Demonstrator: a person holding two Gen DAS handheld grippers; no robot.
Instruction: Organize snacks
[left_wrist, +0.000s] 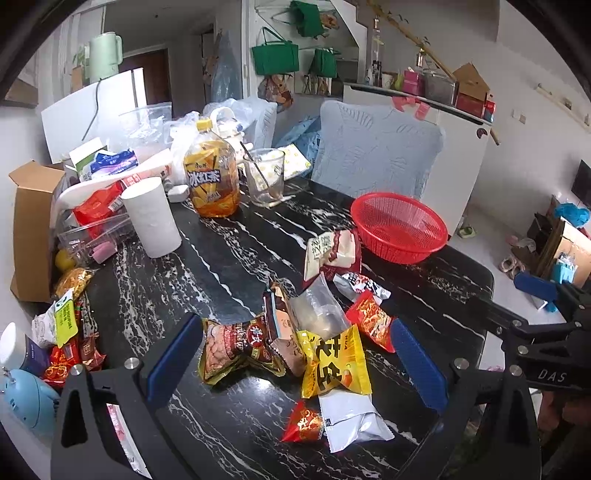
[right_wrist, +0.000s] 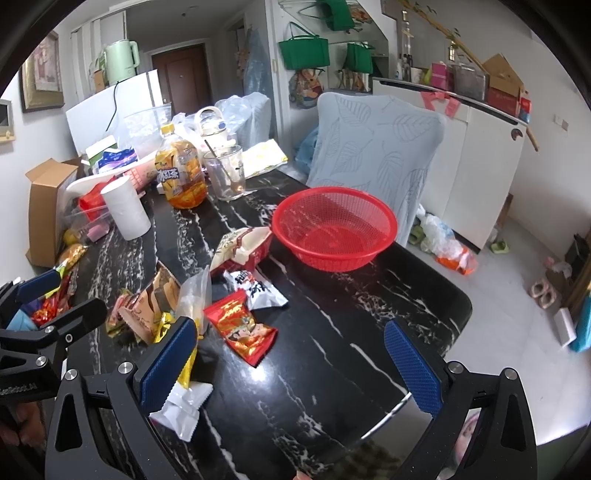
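With both grippers standing empty above the black white-veined marble table (left_wrist: 229, 258), the risks lie in target selection and carry path. From the left wrist view, the left gripper (left_wrist: 295, 354) has its blue-padded jaws spread wide and holds nothing; it hangs over a loose overlapping heap of snack packets in which the yellow crinkled foil packet (left_wrist: 334, 363) lies across the white plastic pouch (left_wrist: 351, 417), beside the brown foil packet (left_wrist: 236, 350) and the clear plastic bag (left_wrist: 319, 314). A closure here would probably catch two packets at once or pinch only a film edge, so that one slips free during the lift. The small red triangular sachet (left_wrist: 303, 424) lies flat and offers little to grip. The red mesh plastic basket (left_wrist: 399, 227), judged the destination, stands empty near the far table edge, with a red-and-white paper-look snack bag (left_wrist: 332, 251) just beside its rim. From the right wrist view, the right gripper (right_wrist: 291, 365) is likewise spread and empty, over bare table near the red glossy foil packet (right_wrist: 240, 330); its left pad overlaps the white pouch in the frame, though contact cannot be confirmed. The lightweight basket may slide toward the edge if a packet is pushed against its wall. Both grippers work the same heap, so a collision is possible.
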